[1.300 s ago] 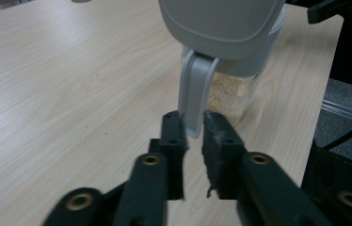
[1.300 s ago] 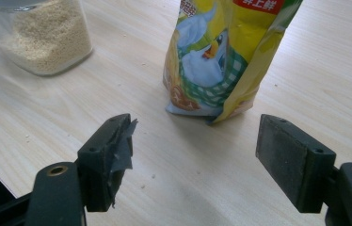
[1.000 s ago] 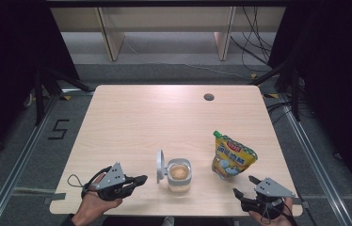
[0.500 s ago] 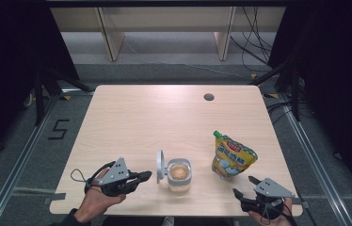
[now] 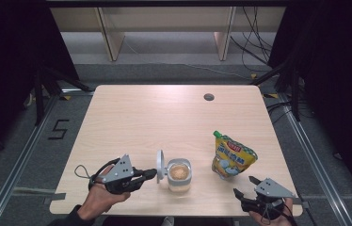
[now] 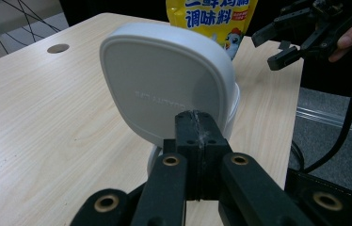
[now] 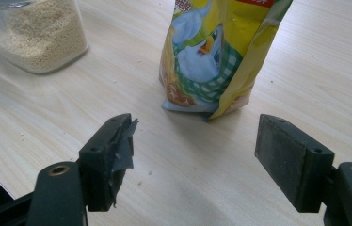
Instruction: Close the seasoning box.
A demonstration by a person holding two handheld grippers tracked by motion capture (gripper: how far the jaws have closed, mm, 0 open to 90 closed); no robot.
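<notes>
A clear jar (image 5: 180, 175) of pale granules stands near the table's front edge, its white hinged lid (image 5: 160, 165) flipped up on its left side. My left gripper (image 5: 152, 174) is shut with nothing between its jaws, tips right at the lid's outer face (image 6: 164, 80); I cannot tell if they touch. A yellow seasoning pouch (image 5: 232, 154) stands upright to the jar's right. In front of the pouch (image 7: 212, 56), my right gripper (image 7: 202, 155) is open and holds nothing. The jar (image 7: 37, 37) lies off to its left.
The wooden table (image 5: 155, 117) has a small round hole (image 5: 208, 97) at the back right. The right gripper (image 6: 306, 28) and its hand show beyond the lid in the left gripper view. Cables trail off the table's front edge.
My left gripper has shifted right and slightly up, closing on the back of the raised lid. The right gripper, jar and pouch have not moved.
</notes>
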